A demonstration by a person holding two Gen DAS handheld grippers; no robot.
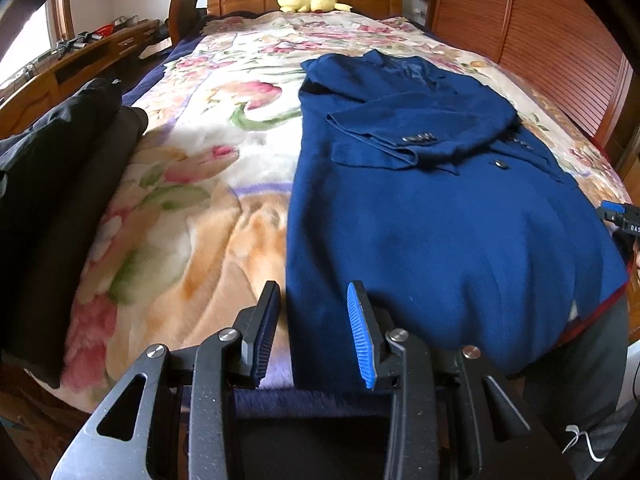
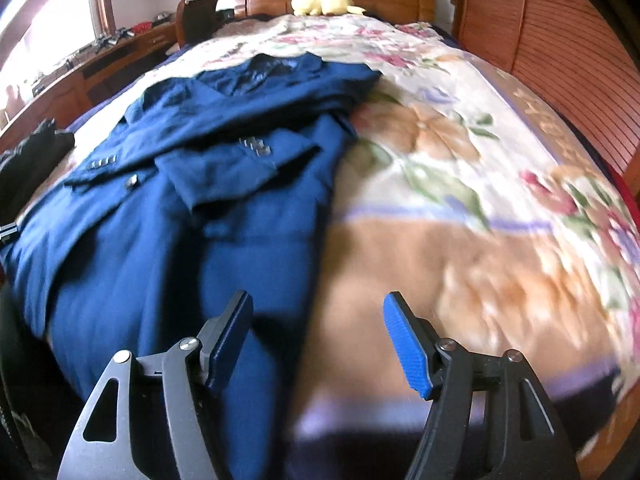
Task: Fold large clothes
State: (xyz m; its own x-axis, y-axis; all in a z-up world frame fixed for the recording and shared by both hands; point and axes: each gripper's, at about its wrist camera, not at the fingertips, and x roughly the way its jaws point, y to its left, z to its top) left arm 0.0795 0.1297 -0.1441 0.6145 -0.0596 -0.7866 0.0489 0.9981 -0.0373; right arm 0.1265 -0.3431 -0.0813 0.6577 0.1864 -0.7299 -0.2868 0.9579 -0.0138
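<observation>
A long dark blue coat (image 1: 432, 216) lies lengthwise on the floral blanket, collar far, hem at the near bed edge, both sleeves folded across its chest. It also shows in the right wrist view (image 2: 180, 216). My left gripper (image 1: 314, 324) is open and empty, its jaws either side of the coat's near left hem edge. My right gripper (image 2: 316, 332) is open and empty over the coat's near right hem edge; the view is blurred. The right gripper's tip also shows at the left view's right edge (image 1: 620, 216).
Dark folded garments (image 1: 60, 200) lie on the bed's left side. A yellow plush toy (image 1: 308, 0) sits at the headboard. A wooden desk (image 1: 80, 60) runs along the left; a slatted wooden wardrobe (image 1: 540, 40) stands on the right.
</observation>
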